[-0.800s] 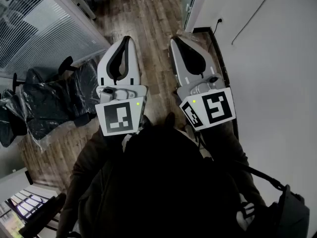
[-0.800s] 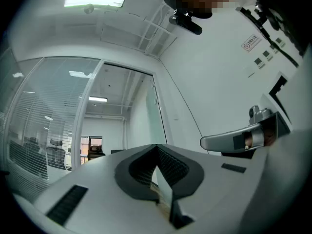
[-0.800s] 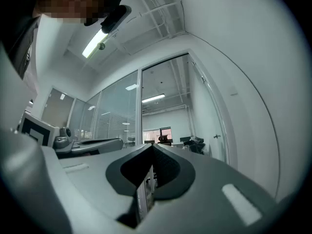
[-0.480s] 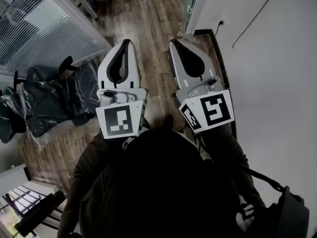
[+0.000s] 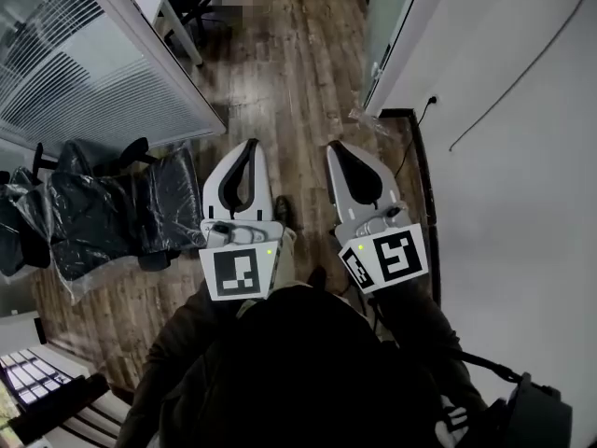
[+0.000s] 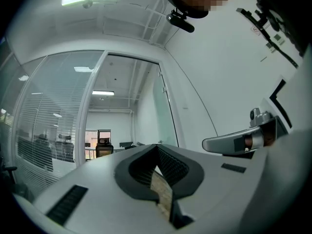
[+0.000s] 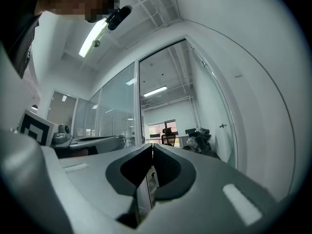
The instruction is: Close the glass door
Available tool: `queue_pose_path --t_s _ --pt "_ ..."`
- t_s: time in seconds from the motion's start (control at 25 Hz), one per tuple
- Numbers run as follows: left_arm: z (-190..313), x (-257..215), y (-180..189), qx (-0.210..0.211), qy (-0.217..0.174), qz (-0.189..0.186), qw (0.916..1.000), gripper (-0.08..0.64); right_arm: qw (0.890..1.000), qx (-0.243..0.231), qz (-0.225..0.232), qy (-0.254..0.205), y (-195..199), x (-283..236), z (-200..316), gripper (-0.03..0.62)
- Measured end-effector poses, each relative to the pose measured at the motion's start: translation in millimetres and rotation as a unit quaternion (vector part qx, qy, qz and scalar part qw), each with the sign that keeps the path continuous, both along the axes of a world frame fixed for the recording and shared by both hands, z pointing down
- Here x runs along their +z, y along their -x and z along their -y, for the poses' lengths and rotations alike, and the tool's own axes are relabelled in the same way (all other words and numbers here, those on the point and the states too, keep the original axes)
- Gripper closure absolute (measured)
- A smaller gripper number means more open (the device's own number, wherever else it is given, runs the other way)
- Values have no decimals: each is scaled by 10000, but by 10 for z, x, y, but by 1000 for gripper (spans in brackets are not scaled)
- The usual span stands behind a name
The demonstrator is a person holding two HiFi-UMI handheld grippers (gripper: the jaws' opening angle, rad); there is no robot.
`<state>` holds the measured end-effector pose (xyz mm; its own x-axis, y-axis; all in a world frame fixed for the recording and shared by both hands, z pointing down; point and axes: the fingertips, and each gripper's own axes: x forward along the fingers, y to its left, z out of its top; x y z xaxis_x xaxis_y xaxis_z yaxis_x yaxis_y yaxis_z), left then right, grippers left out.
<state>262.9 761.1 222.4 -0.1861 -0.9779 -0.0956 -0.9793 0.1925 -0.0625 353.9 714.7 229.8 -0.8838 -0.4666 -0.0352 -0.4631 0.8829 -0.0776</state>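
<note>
The glass door [image 5: 394, 21] stands at the top right of the head view, a frosted pane swung open beside the white wall. In the left gripper view the glass door [image 6: 164, 112] is ahead, right of the open doorway [image 6: 122, 116]. The right gripper view shows the glass door [image 7: 214, 116] with a small handle [image 7: 223, 126]. My left gripper [image 5: 251, 145] and right gripper [image 5: 333, 147] are held side by side over the wood floor, well short of the door. Both are shut on nothing, as the left gripper [image 6: 157, 146] and right gripper [image 7: 151, 145] show in their own views.
Office chairs wrapped in black plastic [image 5: 93, 213] stand at the left, against a glass partition with blinds [image 5: 84, 63]. A white desk [image 5: 168, 7] is beyond it. The white wall [image 5: 522, 157] with a socket [image 5: 431, 100] runs along the right.
The head view has tipped forward, so both grippers sit lower in it and more floor and door show ahead. Both grippers have stayed shut and side by side.
</note>
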Motion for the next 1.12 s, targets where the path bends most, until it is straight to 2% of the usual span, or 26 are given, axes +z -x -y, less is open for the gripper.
queue_pose_path --t_s 0.2,0.36,0.44,0.64,0.88,1.12 --pt "728 271 587 -105 -17 -177 9998 563 9998 -155 -98 56 582 273 694 589" --pt "1519 373 1124 -40 -142 -81 9999 563 9999 -111 99 50 1102 415 1490 591" --pt "1875 512 1340 11 -69 -43 10000 563 9998 -95 134 65 1333 530 1850 591" --pt "2586 617 1802 59 -56 5 10000 563 9998 12 203 19 1733 583 2555 591" --pt "3285 628 2059 249 -60 52 9997 564 9993 284 224 -49 1928 533 3279 591" --pt "4388 779 2249 503 19 89 9987 563 9984 514 215 -76 2110 693 4287 591"
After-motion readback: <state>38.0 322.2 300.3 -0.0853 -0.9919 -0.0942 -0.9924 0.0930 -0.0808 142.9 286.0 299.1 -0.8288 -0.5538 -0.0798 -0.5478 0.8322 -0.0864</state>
